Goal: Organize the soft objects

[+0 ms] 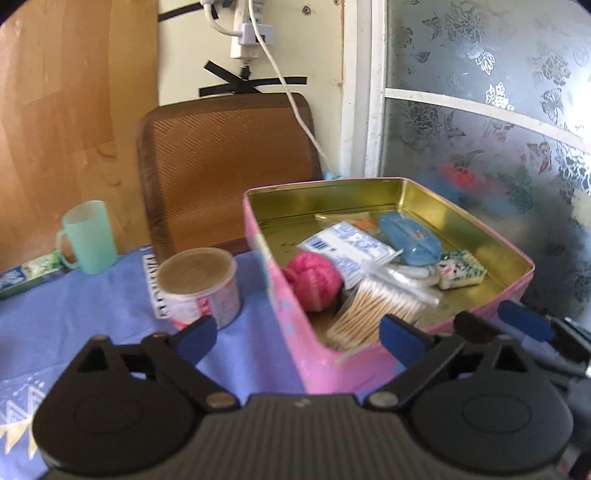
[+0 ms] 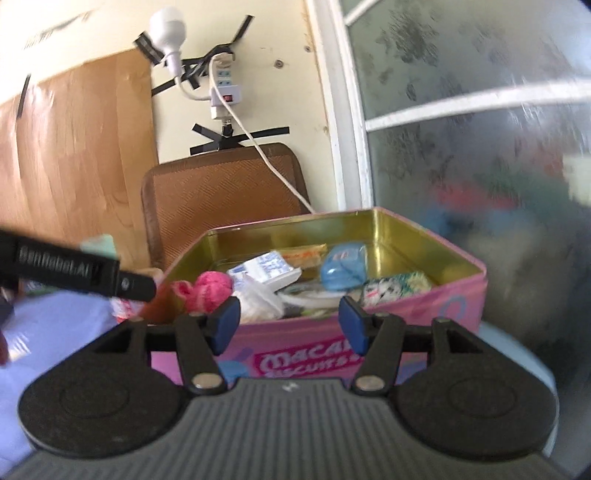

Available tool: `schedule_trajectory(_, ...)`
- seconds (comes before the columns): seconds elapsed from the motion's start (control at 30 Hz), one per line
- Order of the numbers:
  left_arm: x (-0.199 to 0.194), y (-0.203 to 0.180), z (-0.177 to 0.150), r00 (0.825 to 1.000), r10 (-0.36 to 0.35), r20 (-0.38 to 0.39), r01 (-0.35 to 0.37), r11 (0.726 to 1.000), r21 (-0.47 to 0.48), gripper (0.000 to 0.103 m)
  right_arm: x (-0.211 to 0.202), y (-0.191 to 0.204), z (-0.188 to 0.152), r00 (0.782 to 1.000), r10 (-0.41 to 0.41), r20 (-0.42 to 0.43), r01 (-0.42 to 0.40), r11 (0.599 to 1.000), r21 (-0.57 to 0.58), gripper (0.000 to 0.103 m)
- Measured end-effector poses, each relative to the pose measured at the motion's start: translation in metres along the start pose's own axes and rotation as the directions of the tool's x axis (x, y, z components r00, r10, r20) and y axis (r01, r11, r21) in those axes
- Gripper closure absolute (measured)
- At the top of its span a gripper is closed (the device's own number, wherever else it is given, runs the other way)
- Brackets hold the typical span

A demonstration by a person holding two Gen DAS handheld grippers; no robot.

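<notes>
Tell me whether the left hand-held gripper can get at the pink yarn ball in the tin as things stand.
Probably yes. The left hand-held gripper is open and empty, the pink tin has no lid on, and the pink yarn ball lies uncovered against the near wall, beside the cotton swabs. That wall means coming in from above.

Seeing mint green cup with handle on blue cloth over counter, near left edge. White tub with pink print stands just beside it toward centre, black-and-white printed card touching behind tub. Green packet lies flat at far left. Brown woven chair back behind counter. White power strip taped on wall, bulb above, white cord trailing down. Frosted floral window at right.
</notes>
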State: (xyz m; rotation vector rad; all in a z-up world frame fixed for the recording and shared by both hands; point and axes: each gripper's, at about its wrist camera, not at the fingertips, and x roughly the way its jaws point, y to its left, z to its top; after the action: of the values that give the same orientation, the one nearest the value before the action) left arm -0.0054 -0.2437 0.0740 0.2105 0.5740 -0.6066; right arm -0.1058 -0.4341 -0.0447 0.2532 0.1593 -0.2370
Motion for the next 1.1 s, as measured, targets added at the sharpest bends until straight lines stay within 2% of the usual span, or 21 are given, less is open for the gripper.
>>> schedule_trajectory(0.23,-0.020,0.016,-0.017,0.998,0.065,-0.022,-0.066,0.998,-0.022,0.000,-0.005,0.001,0.005,0.999,0.012,-0.038,-0.007,0.991,0.132,0.027)
schedule_trajectory(0.43,-0.030,0.030,-0.031,0.995,0.075,-0.064,-0.078,0.996,-0.053,0.000,-0.009,0.009,0.007,0.998,0.016,-0.063,-0.005,0.984,0.179,0.023)
schedule_trajectory(0.73,-0.046,0.045,-0.043,0.995,0.085,-0.046,-0.089,0.992,-0.091,0.000,-0.018,0.028,0.011,0.997,0.034,-0.064,-0.022,0.985,0.171,0.020)
schedule_trajectory(1.1,-0.057,0.052,-0.046,0.996,0.093,-0.011,-0.094,0.993,-0.073,0.000,-0.024,0.051,0.013,0.997,0.050,-0.063,-0.041,0.990,0.132,0.017)
